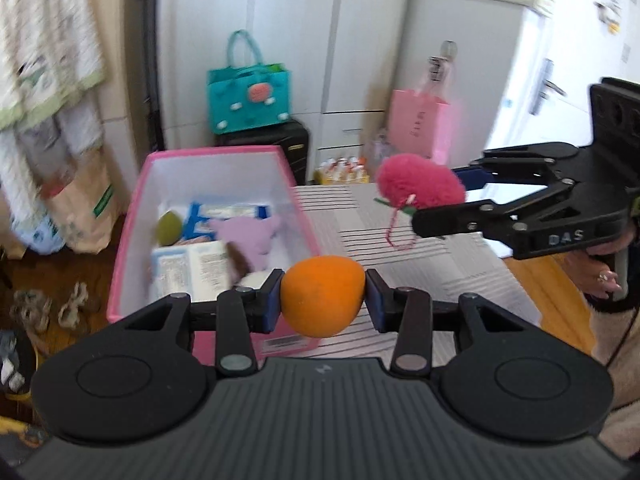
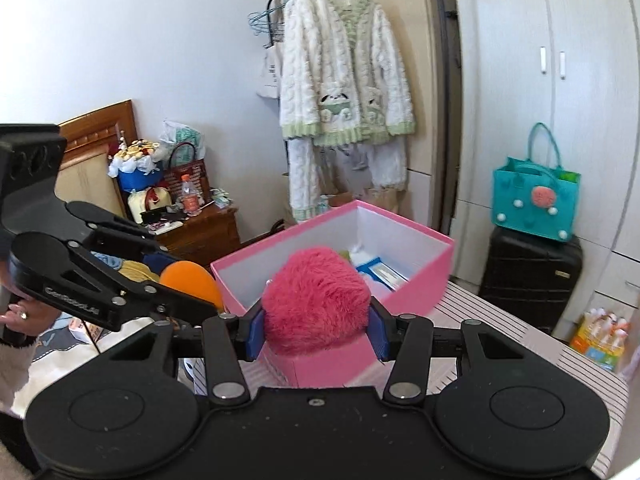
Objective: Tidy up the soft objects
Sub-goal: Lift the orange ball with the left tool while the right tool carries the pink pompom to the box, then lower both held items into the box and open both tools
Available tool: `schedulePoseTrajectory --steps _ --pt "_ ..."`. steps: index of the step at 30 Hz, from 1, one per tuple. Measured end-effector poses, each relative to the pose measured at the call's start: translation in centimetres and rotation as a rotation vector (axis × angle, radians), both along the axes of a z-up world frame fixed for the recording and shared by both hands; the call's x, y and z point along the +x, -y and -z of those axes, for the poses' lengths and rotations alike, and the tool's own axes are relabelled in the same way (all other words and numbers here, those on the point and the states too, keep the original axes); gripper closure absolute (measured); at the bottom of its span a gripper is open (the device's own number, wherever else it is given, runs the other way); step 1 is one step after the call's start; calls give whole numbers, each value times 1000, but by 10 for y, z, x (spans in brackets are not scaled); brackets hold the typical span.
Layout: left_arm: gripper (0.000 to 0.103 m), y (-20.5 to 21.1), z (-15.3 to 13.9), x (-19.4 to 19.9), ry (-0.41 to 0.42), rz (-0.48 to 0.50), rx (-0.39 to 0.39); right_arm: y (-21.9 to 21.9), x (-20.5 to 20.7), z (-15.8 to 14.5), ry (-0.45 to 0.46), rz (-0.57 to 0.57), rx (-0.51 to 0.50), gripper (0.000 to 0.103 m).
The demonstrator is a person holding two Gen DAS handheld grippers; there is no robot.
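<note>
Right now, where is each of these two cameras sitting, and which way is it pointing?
Left wrist: sits on the left gripper, looking along its fingers past the orange ball to the pink box; the right gripper and its hand show at right.
Right wrist: sits on the right gripper, looking past the pink fuzzy ball at the box; the left gripper shows at left.
Shared: box, both balls, teal bag.

A striped table [image 1: 420, 236] carries an open pink box [image 1: 136, 216] at its edge.

Teal bag [image 2: 536, 208] atop black, perhaps suitcase [image 2: 530, 276]
</note>
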State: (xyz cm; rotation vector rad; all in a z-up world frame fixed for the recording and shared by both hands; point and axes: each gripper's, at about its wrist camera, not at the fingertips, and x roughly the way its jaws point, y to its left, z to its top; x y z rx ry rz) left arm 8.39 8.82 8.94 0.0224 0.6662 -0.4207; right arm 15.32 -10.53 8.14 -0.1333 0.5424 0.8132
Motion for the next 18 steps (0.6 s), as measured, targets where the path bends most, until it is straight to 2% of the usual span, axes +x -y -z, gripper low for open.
schedulePoseTrajectory --steps 6,8,11,15,18 --pt "62 -33 17 42 -15 -103 12 -30 31 4 73 23 46 48" --pt "62 -39 25 60 -7 -129 20 -41 44 2 57 9 49 48" --pt "62 -48 37 90 -22 -134 -24 -57 66 3 42 0 28 48" --pt "62 -55 43 127 -39 -143 -62 -80 106 15 63 37 -78 48" --pt "61 -58 45 155 -62 -155 -65 -96 130 32 137 62 -204 48"
